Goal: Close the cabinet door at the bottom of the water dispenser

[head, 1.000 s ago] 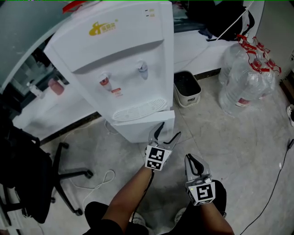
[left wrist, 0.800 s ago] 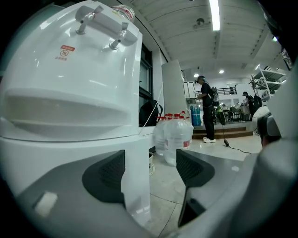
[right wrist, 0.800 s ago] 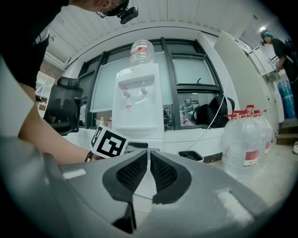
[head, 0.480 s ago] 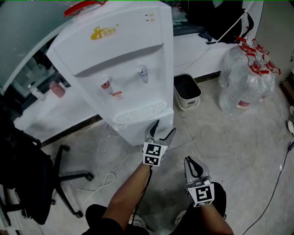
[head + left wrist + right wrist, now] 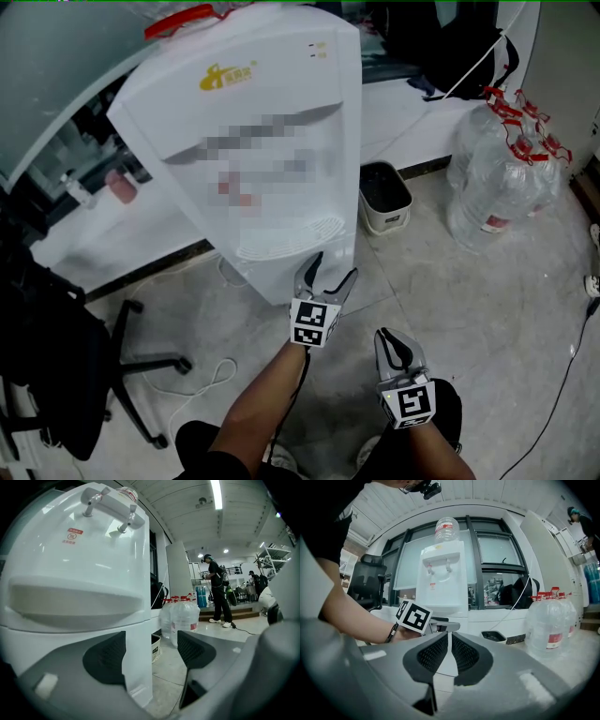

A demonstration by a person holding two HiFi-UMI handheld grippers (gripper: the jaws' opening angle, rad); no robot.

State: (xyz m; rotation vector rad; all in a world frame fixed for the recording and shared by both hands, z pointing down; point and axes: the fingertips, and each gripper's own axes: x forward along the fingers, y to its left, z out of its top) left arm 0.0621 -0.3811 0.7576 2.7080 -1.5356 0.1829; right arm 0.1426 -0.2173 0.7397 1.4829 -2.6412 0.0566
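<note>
White water dispenser (image 5: 272, 122) stands upright, cabinet door (image 5: 269, 277) facing left gripper (image 5: 328, 269)

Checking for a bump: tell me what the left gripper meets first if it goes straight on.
Probably the lower front corner of the water dispenser, which stands between the open jaws of the left gripper.

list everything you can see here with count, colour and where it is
water dispenser: one, white, centre, against the ledge
cabinet door: one, white, dispenser's bottom, looks about shut
bottle: one, clear, atop the dispenser
water jugs: several, clear with red caps, floor at right
bin: one, pale, floor right of the dispenser
office chair: one, black, left
cord: one, white, floor by the chair
left gripper: one, grey, jaws apart at the door's corner
right gripper: one, grey, jaws together, empty, nearer the person
</note>
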